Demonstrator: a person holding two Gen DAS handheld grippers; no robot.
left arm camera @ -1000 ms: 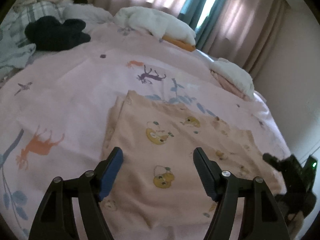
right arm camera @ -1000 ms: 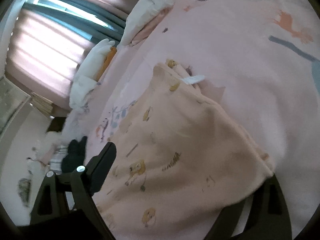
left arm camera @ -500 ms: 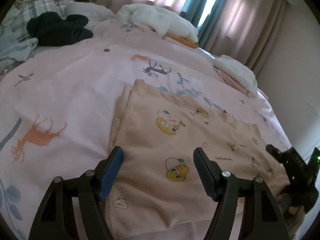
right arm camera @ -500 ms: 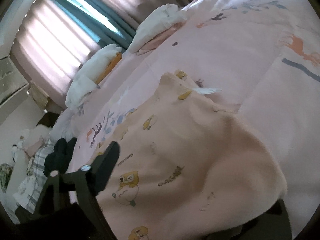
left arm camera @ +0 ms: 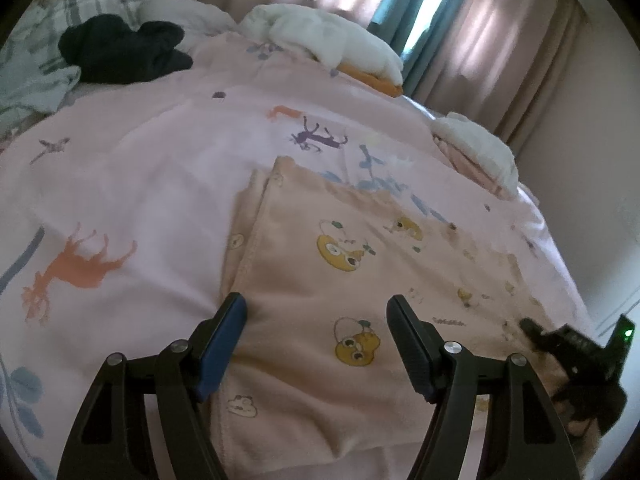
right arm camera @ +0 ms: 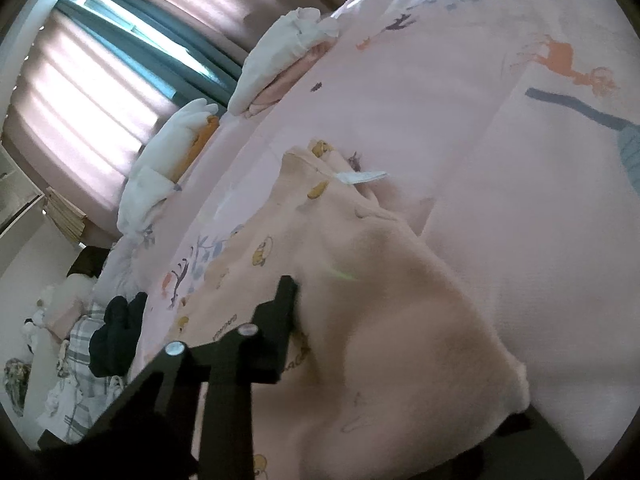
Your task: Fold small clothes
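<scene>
A peach garment (left arm camera: 340, 264) printed with small yellow bears lies folded flat on the pink animal-print bed sheet (left arm camera: 140, 184). My left gripper (left arm camera: 316, 320) hovers open over the garment's near left edge, with nothing gripped. In the right wrist view the garment (right arm camera: 360, 240) humps up between the jaws of my right gripper (right arm camera: 400, 352), which are closing on its bunched corner. One finger (right arm camera: 286, 300) presses the fold, and the other is mostly hidden under the cloth. The right gripper (left arm camera: 536, 330) also shows at the garment's far right corner. A white label (right arm camera: 360, 178) sticks out at the far end.
A dark piece of clothing (left arm camera: 120, 52) lies at the bed's far left beside plaid fabric (left arm camera: 36, 40). Two white folded piles (left arm camera: 332, 36) (left arm camera: 476, 144) sit along the far edge by the curtains (left arm camera: 460, 20). A wall (left arm camera: 592, 160) bounds the right side.
The right gripper's jaws have drawn together and the garment's corner has bunched up between them. The left gripper has stayed open over the near edge.
</scene>
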